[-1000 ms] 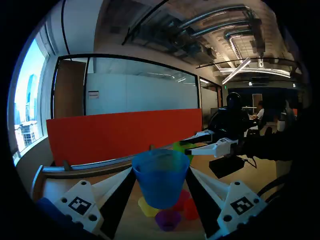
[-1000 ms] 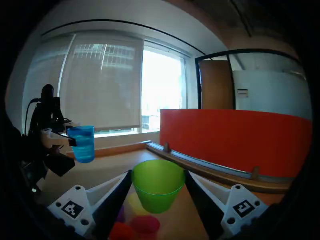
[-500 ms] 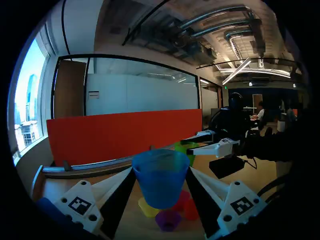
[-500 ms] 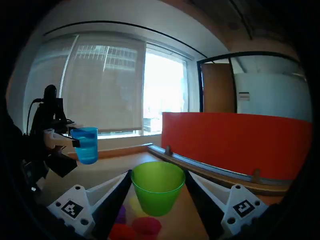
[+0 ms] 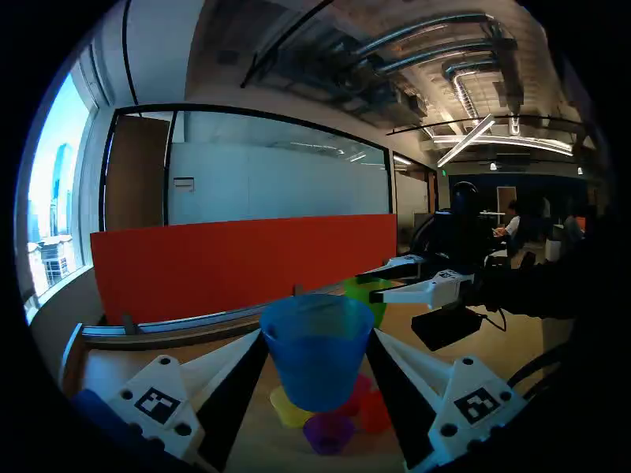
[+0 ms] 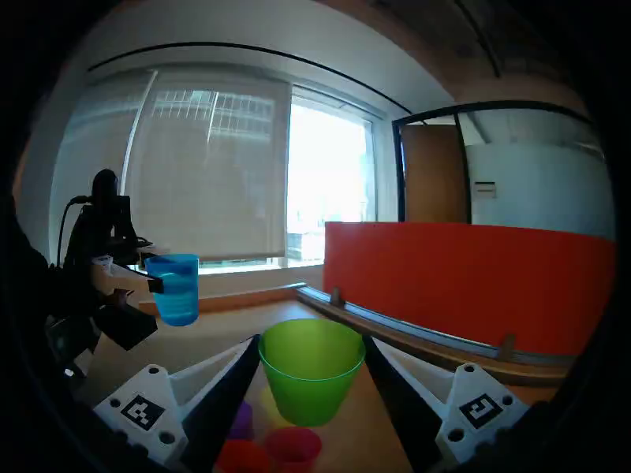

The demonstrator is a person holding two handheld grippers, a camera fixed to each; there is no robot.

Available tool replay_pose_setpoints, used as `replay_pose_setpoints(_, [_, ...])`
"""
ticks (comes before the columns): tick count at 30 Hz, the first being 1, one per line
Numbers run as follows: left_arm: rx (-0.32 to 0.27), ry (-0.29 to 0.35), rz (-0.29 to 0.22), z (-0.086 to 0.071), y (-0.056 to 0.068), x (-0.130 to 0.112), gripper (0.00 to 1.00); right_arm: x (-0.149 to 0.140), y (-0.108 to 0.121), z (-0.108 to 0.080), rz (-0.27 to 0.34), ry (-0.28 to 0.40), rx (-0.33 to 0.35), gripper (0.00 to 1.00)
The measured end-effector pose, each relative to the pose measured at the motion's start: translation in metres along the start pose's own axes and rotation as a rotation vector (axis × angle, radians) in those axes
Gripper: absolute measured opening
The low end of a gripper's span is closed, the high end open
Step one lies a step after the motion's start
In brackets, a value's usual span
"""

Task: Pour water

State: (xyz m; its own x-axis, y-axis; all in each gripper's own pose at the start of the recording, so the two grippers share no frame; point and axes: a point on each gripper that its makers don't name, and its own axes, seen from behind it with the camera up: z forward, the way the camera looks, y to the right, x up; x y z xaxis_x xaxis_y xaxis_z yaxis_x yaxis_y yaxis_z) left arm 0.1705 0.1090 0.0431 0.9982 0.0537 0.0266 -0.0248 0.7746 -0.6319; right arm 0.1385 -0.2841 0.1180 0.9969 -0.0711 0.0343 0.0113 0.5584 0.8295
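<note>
A: Status on the pour?
B: Not started, imo. Left tool (image 5: 317,335) is clamped on the blue cup (image 5: 317,370), both fingers tight vs. its sides. Cup's upright, held up off the surface (image 5: 252,430).
A: Right one?
B: Same deal. Right tool (image 6: 311,347) grips the green cup (image 6: 310,382), upright, rim level.
A: Cups close?
B: No. In the right gripper view the blue cup sits off to the left w/ a clear gap btwn it and the green one.
A: Water in the blue?
B: Darker band low in it, prob. water, can't be sure. Green looks empty. No stream or splash anywhere.
A: So what's done, what's left?
B: Done: both cups picked up. Left: bring blue over green, tip it, fill, level back out, i.e. the whole pour. Small cups (image 5: 329,432) on the surface below don't look involved.
</note>
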Motion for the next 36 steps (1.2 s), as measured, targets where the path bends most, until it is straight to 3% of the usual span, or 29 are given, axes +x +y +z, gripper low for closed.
replay_pose_setpoints(17, [-0.005, 0.003, 0.015, -0.002, 0.008, 0.006, 0.84, -0.008, -0.024, -0.006, -0.023, -0.033, 0.056, 0.95])
replay_pose_setpoints(36, [-0.008, 0.009, 0.08, -0.003, 0.015, 0.013, 0.84, -0.026, -0.058, -0.009, -0.018, -0.067, 0.118, 0.95])
